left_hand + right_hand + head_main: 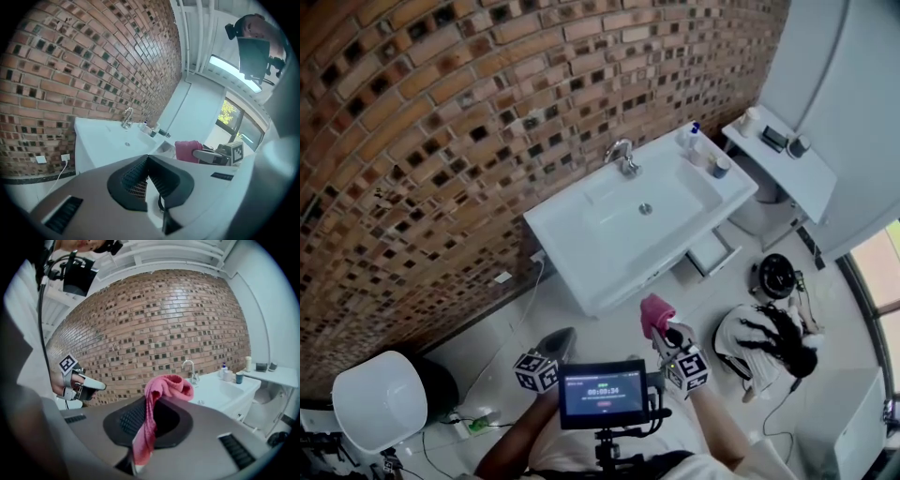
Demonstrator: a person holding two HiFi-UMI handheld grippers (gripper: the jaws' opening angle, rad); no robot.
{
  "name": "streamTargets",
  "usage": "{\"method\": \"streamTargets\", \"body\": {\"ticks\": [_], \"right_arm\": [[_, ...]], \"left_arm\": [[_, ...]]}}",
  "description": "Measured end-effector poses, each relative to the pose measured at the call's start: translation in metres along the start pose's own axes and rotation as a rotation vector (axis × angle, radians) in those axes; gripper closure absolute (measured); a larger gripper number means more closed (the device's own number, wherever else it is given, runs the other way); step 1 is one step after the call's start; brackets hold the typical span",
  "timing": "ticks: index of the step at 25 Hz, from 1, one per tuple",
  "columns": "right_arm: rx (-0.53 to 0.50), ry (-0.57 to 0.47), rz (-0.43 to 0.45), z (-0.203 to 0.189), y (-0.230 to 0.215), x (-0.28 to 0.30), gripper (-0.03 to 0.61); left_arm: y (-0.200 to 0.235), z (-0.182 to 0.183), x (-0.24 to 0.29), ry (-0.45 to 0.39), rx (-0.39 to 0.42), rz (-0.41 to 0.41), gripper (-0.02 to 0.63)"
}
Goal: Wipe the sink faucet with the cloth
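I am pinching the pink cloth (655, 313) in my right tongs (666, 336), its wad bunching ahead for the faucet (622, 157); my left tongs (560, 343) are hanging shut, empty.

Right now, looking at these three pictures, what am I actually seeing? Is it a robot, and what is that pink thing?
There is no robot here. A person holds a two-jaw tool in each hand. The head view comes from a camera on the person's head, looking steeply down. The other two views come from cameras riding on each tool.

The right tool is clamped on a pink cloth, which bunches above its jaws and hangs down between them. The left tool is shut and holds nothing.

Ahead, against the brick wall, stands a white rectangular washbasin with a chrome faucet. A few small bottles and cups stand at one corner. Neither tool has reached the washbasin yet.
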State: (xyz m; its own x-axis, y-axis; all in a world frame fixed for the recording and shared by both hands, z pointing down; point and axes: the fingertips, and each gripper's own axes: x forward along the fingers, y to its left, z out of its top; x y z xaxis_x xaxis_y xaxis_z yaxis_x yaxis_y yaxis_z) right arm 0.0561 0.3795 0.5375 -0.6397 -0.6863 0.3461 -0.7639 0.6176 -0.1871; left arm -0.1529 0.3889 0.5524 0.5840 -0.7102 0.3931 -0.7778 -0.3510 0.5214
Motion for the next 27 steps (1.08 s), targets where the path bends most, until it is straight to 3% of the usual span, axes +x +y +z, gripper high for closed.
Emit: {"method": "streamTargets", "body": {"ticks": [6,27], "right_arm": [[0.110,-0.032,-0.132,0.014,-0.024,0.009,0.538],[0.176,-0.085,-0.176,0.032,-0.028,0.015,0.538]], "left_arm": [[0.027,0.009,-0.002,0.017,-0.009,-0.031,0.614],[0.049,0.024,0.029,0.063,-0.037,-0.129,0.614]]}}
